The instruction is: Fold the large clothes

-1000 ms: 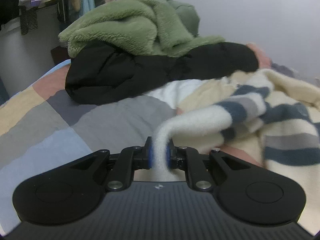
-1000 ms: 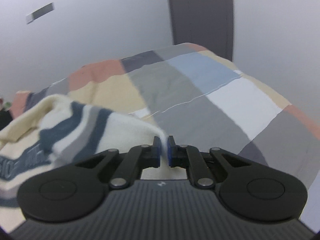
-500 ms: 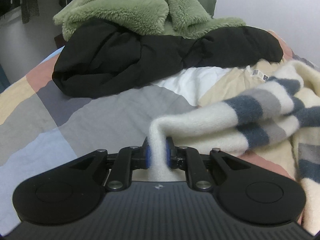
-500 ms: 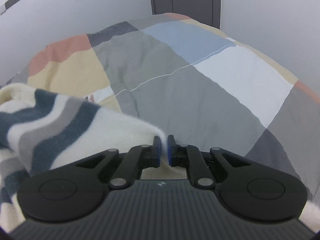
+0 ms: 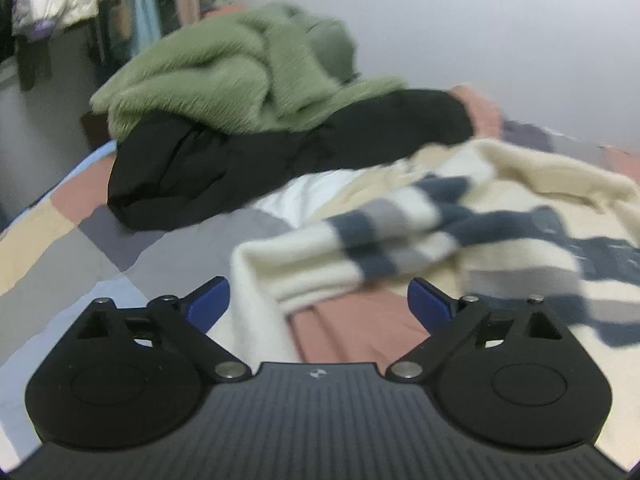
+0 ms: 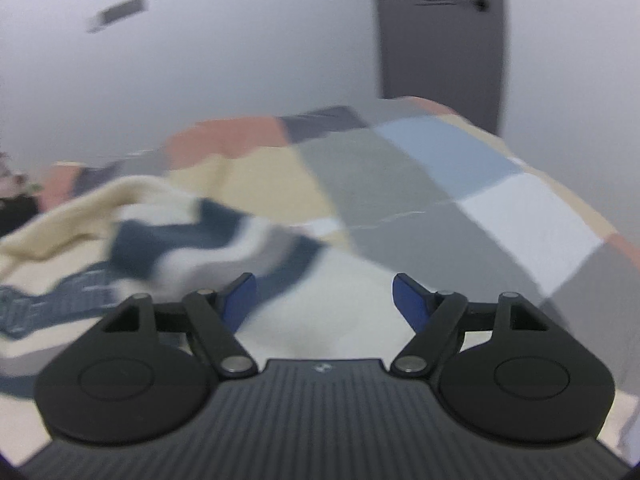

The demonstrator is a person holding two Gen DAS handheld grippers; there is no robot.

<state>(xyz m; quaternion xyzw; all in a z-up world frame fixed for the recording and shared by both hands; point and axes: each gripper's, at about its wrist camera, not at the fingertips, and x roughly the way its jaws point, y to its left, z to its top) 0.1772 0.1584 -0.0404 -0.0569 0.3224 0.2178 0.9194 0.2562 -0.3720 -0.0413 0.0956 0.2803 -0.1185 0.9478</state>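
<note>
Cream fleece pullover with navy and grey stripes [image 5: 460, 236] lies spread on the patchwork bedspread of grey, blue, tan and salmon blocks [image 5: 60, 240], rumpled, one striped sleeve folded across its body. Both views are motion-blurred.

Left gripper [image 5: 318, 304], black with blue pads: jaws opening, now wide apart. The pullover's cream sleeve end hangs between them, close beside the left-hand pad [image 5: 208, 304]; neither pad presses on it. Salmon patch of bedspread shows under the gap.

Right gripper [image 6: 325, 300], same build: jaws opening, pads well apart. Cream fleece of the pullover [image 6: 320, 312] lies below and between the fingers, not pinched. Blue fingertip [image 6: 408, 300] is clear of the cloth as far as the blur allows.

Relative to the pullover, left wrist view:
- Black padded coat [image 5: 260, 164] heaped just behind it, touching its far edge.
- Shaggy green fleece garment [image 5: 224, 88] piled on the coat.
- White cloth [image 5: 304, 196] between coat and pullover, partly under the pullover.
- Hanging clothes on a rail [image 5: 80, 0] well beyond, upper left.

Right wrist view: bare bedspread [image 6: 440, 184] stretches beyond the pullover to a pale wall; dark grey door [image 6: 440, 40] behind the bed's far corner.
</note>
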